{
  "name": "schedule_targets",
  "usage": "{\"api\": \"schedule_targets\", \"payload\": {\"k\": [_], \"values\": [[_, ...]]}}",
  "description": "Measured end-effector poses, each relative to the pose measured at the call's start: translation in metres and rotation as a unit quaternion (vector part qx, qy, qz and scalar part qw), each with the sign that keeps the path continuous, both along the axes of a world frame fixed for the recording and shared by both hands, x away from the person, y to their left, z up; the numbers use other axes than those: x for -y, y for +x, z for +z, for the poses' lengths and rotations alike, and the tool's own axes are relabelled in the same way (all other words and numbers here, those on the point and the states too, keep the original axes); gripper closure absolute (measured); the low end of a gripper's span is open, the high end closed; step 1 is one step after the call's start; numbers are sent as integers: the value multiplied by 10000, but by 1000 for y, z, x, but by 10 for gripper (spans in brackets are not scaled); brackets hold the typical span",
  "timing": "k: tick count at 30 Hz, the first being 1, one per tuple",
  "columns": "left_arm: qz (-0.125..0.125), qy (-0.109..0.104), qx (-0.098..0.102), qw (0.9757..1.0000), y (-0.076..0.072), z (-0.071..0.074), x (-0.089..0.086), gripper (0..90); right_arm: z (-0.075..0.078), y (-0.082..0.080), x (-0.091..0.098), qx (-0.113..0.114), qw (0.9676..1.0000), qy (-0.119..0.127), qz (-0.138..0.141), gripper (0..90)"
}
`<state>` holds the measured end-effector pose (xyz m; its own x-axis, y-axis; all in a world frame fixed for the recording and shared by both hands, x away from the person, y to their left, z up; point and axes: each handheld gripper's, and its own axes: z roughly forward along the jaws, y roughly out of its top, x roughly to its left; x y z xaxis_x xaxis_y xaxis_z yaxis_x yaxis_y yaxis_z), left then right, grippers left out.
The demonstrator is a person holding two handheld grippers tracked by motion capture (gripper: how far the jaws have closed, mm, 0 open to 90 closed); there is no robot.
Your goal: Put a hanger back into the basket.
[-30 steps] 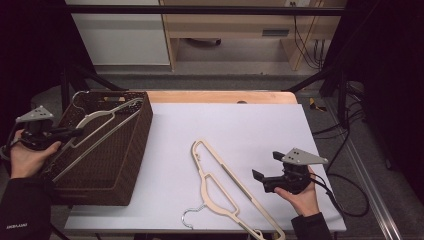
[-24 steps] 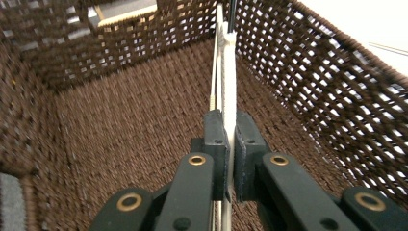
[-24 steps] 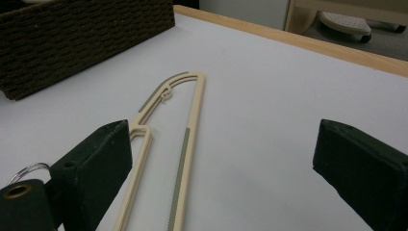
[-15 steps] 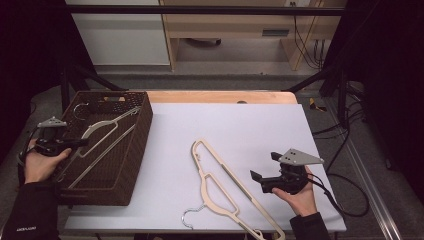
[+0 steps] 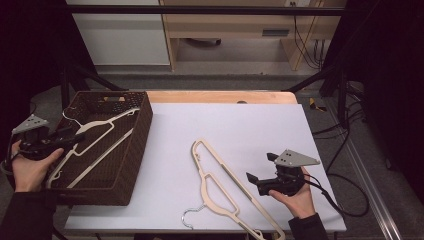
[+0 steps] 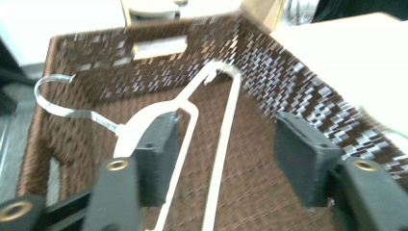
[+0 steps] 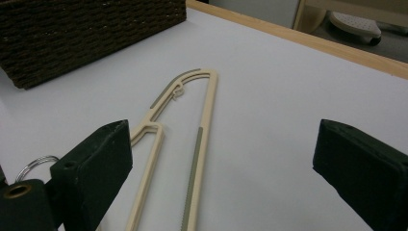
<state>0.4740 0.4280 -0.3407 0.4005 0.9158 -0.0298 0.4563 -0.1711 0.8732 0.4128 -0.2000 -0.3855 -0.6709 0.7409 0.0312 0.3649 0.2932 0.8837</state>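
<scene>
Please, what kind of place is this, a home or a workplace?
Probably a lab or recording workspace, not a home. The table stands in a dark metal frame, loose cables hang beside it, and a person works with handheld grippers over a basket and hangers.

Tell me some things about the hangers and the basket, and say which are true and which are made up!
1. One cream hanger lies in the brown basket. True.
2. The left tool squeezes that hanger. False: its jaws have just been opening and stand apart, the hanger's edge beside one jaw.
3. A second hanger lies on the white table. True.
4. The right tool holds the second hanger. False: it is open and holds nothing.
5. The basket is blue plastic. False: it is dark brown and woven.
</scene>
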Motion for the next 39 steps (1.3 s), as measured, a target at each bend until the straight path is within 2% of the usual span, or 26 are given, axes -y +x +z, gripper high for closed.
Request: {"api": "schedule_targets", "payload": {"k": [2, 6, 11, 15, 21, 24, 29, 33, 37, 39], "values": [[-114, -166, 195, 9996, -8, 6, 9, 333, 1, 0, -3, 12, 10000, 12, 50, 67], [-367, -407, 433, 9976, -20, 12, 31, 267, 2, -1, -6, -14, 10000, -2, 56, 68], [-835, -517, 635, 9931, -34, 13, 70, 215, 1, -1, -8, -53, 9999, 11, 86, 70], [-1122, -528, 718, 9897, -44, 11, 95, 202, 1, -3, -10, -58, 9999, -29, 128, 69], [-1449, -470, 645, 9862, -56, 3, 132, 185, 1, -5, -17, -91, 9997, -49, 224, 68], [-1540, -422, 695, 9847, -61, 1, 144, 183, -1, -6, -21, -144, 9995, -57, 290, 67], [-1804, -357, 608, 9811, -71, -7, 165, 173, -3, -8, -27, -200, 9989, -113, 405, 67], [-1964, -232, 504, 9789, -76, -18, 178, 169, -4, -10, -34, -225, 9982, -166, 537, 69], [-2103, -208, 432, 9765, -77, -26, 186, 167, -7, -11, -42, -273, 9971, -316, 639, 73], [-2123, -199, 410, 9761, -76, -30, 190, 166, -8, -12, -47, -319, 9963, -369, 708, 80]]}}
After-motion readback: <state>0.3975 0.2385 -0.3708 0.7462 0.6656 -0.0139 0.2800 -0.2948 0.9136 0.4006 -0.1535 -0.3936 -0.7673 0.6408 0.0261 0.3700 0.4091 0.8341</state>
